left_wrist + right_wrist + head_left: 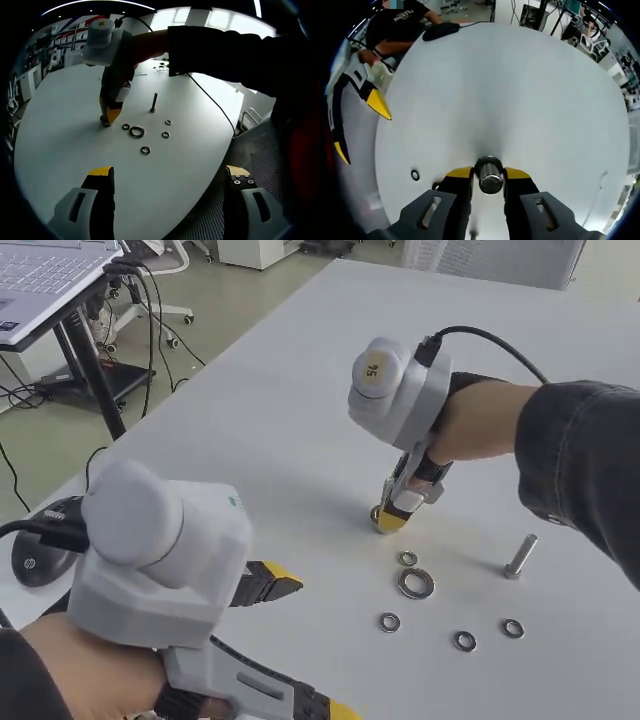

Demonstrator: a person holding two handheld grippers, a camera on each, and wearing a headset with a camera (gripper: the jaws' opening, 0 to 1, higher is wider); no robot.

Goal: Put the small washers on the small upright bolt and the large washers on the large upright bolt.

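My right gripper (pixel 388 520) points down at the white table (pixel 300 420), shut on the large bolt (pixel 490 176), whose round end shows between the yellow tips. The small bolt (pixel 520 555) stands upright to its right. Between them lie a large washer (pixel 415 583) and a small washer (pixel 408 558). Three more washers lie nearer: one (pixel 389 621), another (pixel 464 641) and a third (pixel 513 628). My left gripper (pixel 312 645) hovers open at the near left, well away from the washers. The left gripper view has the small bolt (pixel 154 102) and the large washer (pixel 136 132).
A black round base (pixel 40 540) with cables sits at the table's left edge. A laptop (pixel 40 275) rests on a stand past that edge. The table's far half is bare. The person's sleeve (pixel 585 470) reaches in from the right.
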